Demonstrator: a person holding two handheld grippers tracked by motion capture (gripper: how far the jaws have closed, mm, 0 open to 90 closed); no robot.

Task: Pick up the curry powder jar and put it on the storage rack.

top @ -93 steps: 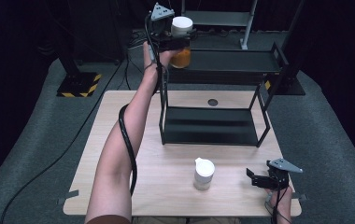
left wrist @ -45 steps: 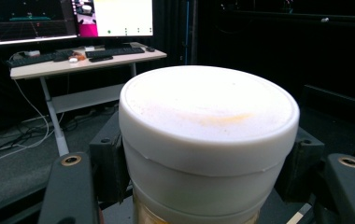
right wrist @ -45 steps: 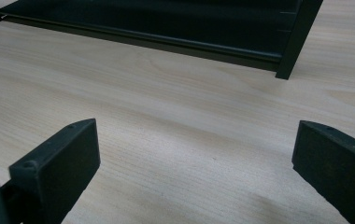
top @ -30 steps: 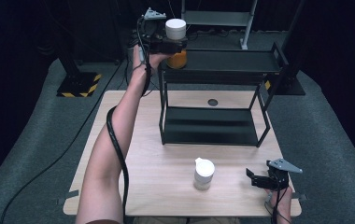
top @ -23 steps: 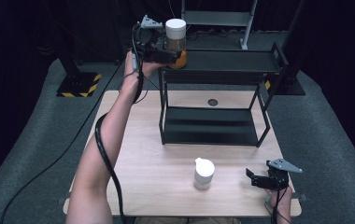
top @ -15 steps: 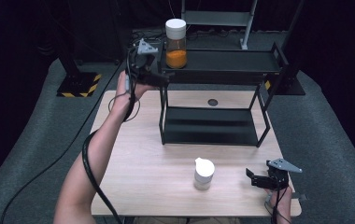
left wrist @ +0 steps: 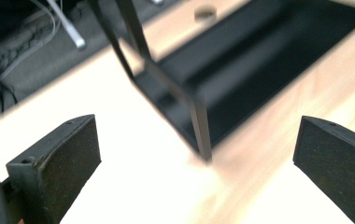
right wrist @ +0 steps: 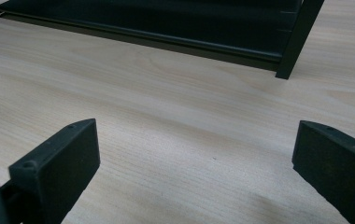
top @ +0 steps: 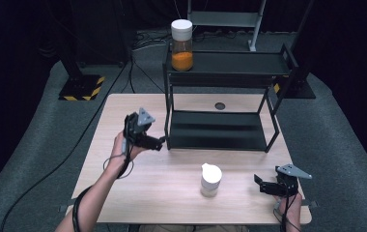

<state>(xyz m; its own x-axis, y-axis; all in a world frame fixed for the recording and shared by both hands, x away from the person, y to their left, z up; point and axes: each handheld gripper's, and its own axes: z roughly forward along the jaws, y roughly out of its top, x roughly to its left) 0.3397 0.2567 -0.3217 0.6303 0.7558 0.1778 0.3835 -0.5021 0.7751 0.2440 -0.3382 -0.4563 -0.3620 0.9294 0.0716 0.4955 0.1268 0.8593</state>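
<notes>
Our left gripper (top: 158, 141) hangs over the left part of the table (top: 123, 183), just beside the front left leg of the black rack (top: 220, 130). Its jaws have just been opening and now stand wide apart with nothing between them; in the left gripper view that rack leg shows past the jaws, blurred. We hold our right gripper (top: 260, 182) low near the table's front right corner, its jaws also spread wide and empty, pointing across the bare wood towards the rack's lower shelf. The jar (top: 182, 45), white-capped and partly filled with orange powder, stands upright at the left end of the rack's top shelf, well apart from both grippers. A small white bottle (top: 210, 180) stands on the table in front of the rack, between our two hands, nearer the right one.
</notes>
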